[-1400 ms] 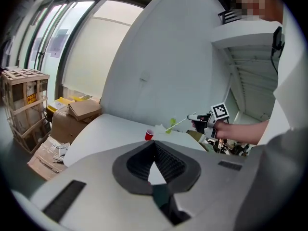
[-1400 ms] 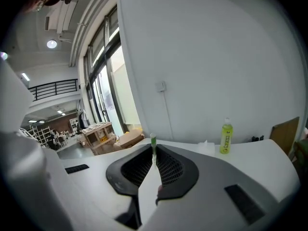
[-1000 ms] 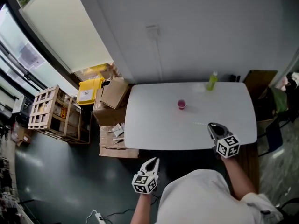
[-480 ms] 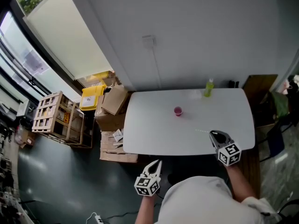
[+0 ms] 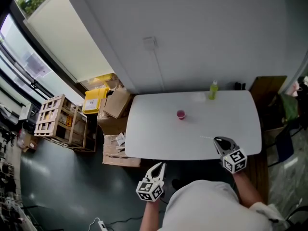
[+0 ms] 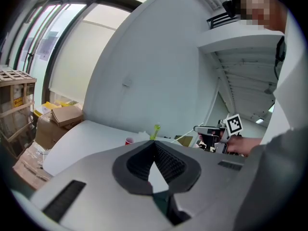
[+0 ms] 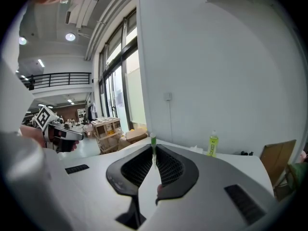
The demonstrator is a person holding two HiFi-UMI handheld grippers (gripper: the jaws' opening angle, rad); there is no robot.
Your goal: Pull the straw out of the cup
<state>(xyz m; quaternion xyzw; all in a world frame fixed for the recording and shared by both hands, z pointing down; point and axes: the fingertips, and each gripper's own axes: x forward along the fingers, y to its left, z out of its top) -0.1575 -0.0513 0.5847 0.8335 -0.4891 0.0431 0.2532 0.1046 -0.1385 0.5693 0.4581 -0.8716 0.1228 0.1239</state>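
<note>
A white table [image 5: 154, 138] stands against a pale wall [image 5: 202, 32], with cardboard boxes [image 5: 118, 102] at its left. A green bottle [image 5: 212, 90] is at the table's far edge and a red cup [image 5: 181, 114] is mid-table. The straw [image 5: 207, 138], a faint line from overhead, is clear of the cup, pinched in the right gripper [image 5: 217, 139]. The left gripper [image 5: 161, 165] has its jaws pressed together, empty. The straw was already out 1 second ago.

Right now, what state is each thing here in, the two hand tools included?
cup: upright on table, apart from straw.
straw: out of cup, clamped in right gripper.
bottle: upright at table's far edge.
right gripper: shut on straw.
left gripper: shut, empty.
</note>
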